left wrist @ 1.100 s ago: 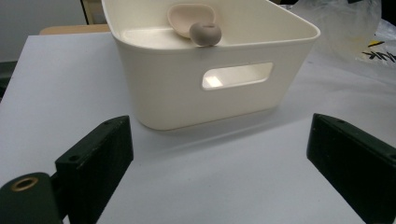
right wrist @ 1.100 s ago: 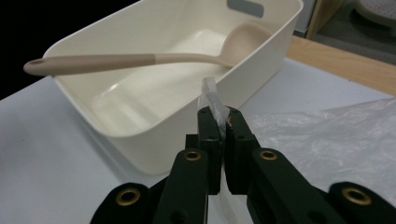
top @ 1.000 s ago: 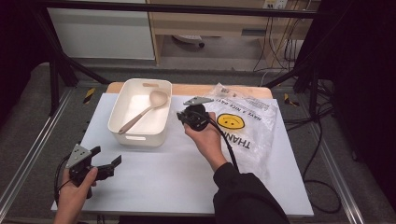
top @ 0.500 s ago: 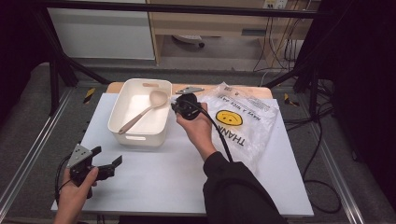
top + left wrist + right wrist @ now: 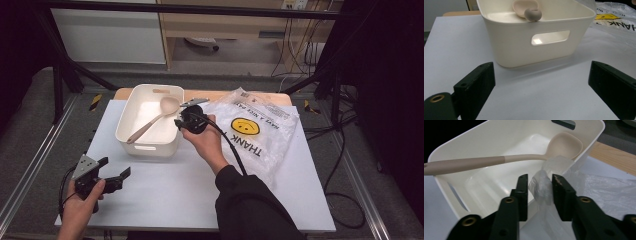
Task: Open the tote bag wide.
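Opening over the bin (image 5: 596, 135), the right gripper (image 5: 539, 191) is loosening its jaws around a bunched corner of the plastic bag (image 5: 541, 187), seemingly dropping it beside the spoon (image 5: 506, 158). The left gripper (image 5: 541, 86) is waiting wide open.

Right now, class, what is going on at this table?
A person works with tongs in each hand. The right tongs sit at the rim of the white bin, a bunched corner of the clear plastic bag between jaws that have just been opening. A beige ladle lies in the bin. The left tongs wait open over the white table.
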A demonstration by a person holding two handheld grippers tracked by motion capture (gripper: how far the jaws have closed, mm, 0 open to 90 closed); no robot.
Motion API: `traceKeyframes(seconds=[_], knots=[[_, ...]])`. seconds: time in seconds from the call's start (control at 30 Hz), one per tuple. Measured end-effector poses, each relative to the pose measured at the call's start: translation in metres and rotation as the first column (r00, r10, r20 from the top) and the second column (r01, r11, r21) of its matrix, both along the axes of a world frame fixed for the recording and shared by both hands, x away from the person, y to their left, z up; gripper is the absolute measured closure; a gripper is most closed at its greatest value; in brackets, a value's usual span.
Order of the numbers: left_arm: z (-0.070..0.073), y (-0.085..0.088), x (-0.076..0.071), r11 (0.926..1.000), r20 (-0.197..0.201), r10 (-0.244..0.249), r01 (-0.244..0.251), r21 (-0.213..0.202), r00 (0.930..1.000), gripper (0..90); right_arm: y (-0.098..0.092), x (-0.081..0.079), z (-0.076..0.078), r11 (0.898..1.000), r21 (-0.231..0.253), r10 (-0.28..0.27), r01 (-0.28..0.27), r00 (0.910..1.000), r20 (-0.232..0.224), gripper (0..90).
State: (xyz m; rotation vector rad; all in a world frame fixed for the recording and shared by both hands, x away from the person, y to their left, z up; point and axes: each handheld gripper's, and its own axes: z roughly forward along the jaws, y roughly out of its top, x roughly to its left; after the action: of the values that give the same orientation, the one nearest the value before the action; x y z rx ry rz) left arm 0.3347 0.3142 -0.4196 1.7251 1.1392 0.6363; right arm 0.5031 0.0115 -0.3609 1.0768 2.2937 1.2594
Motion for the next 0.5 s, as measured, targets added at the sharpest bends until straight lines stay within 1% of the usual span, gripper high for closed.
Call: traceKeyframes(seconds=[0.03,0.07,0.13,0.17,0.2,0.23,0.3,0.33,0.37,0.47,0.5], knots=[[0.0,0.0,0.0,1.0,-0.001,-0.001,0.001,0.001,1.0,6.8,0.0,0.0,0.0,1.0,0.0,0.0,0.0,1.0,0.0,61.1],[0.0,0.0,0.0,1.0,0.0,0.0,0.0,0.004,1.0,6.8,-0.001,-0.005,0.002,1.0,-0.001,0.012,-0.012,0.9999,-0.005,50.5],[0.0,-0.001,0.0,1.0,0.001,0.0,0.0,0.008,1.0,6.7,-0.002,-0.01,0.002,1.0,-0.013,0.008,-0.008,1.0,0.001,41.9],[0.0,-0.001,0.0,1.0,0.001,-0.003,0.003,0.008,1.0,6.7,-0.002,-0.01,0.002,1.0,-0.013,0.008,-0.008,1.0,0.001,41.9],[0.001,-0.001,0.0,0.9999,0.0,-0.006,0.006,0.008,1.0,6.6,-0.004,-0.015,0.003,1.0,-0.013,0.014,-0.014,0.9999,0.006,34.0],[0.0,-0.001,0.0,0.9999,-0.002,-0.006,0.006,0.009,1.0,6.6,-0.004,-0.015,0.003,1.0,-0.013,0.014,-0.014,0.9999,0.006,34.0],[0.0,-0.001,-0.001,0.9999,-0.004,-0.007,0.007,0.009,1.0,6.4,-0.007,-0.019,0.004,1.0,-0.026,0.009,-0.009,0.9999,0.009,25.4],[0.0,-0.001,-0.001,0.9999,-0.004,-0.006,0.006,0.008,1.0,6.4,-0.009,-0.02,0.004,1.0,-0.027,0.011,-0.01,0.9998,0.014,23.6],[0.0,-0.001,0.0,1.0,-0.005,-0.006,0.006,0.008,1.0,6.4,-0.009,-0.02,0.004,1.0,-0.027,0.011,-0.01,0.9998,0.014,23.6],[0.0,-0.001,0.0,1.0,-0.008,-0.005,0.005,0.008,1.0,6.4,-0.017,-0.025,0.008,0.999,-0.03,0.011,-0.011,0.9999,0.0,17.3],[-0.001,-0.001,0.0,0.9999,-0.008,-0.005,0.005,0.01,1.0,6.4,-0.017,-0.025,0.008,0.999,-0.03,0.011,-0.011,0.9999,0.0,17.3]])
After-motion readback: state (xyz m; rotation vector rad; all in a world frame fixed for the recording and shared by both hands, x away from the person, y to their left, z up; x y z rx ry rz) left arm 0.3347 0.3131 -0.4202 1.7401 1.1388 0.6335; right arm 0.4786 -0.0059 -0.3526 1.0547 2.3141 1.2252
